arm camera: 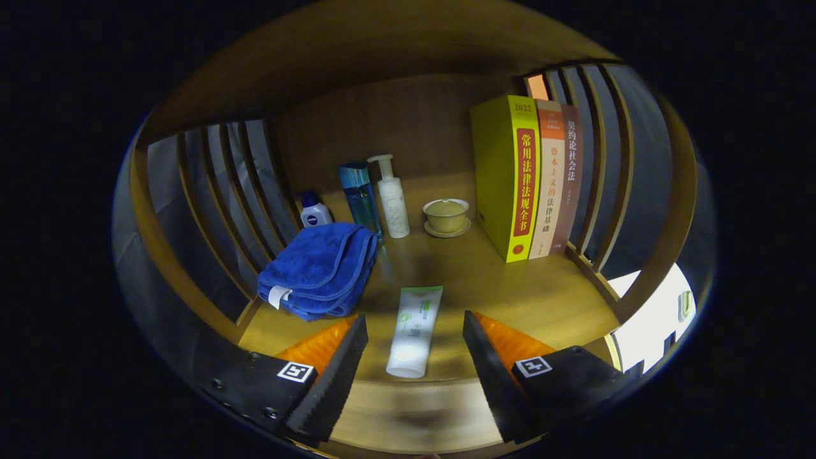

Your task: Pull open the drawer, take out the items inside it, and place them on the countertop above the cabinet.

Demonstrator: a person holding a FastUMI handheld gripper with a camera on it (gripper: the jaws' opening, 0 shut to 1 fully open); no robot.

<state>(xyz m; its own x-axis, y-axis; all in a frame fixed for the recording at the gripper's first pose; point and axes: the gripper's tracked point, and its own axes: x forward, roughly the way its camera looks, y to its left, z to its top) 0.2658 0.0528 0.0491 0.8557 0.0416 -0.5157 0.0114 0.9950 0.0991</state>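
The gripper (414, 341) has its fingers spread wide, grasping nothing; a white-and-green tube (414, 331) lies flat on the wooden countertop (542, 299) between them, touching neither. Beyond it, left, a folded blue towel (319, 271) sits. Further back stand a small white bottle (313, 211), a teal bottle (358, 197), a white pump bottle (392, 201) and a lidded cup on its saucer (446, 217). Three upright books (529, 178) stand at right.

gripper view — rides on the gripper | faces into wooden shelf (523, 287) | close, slightly above countertop level
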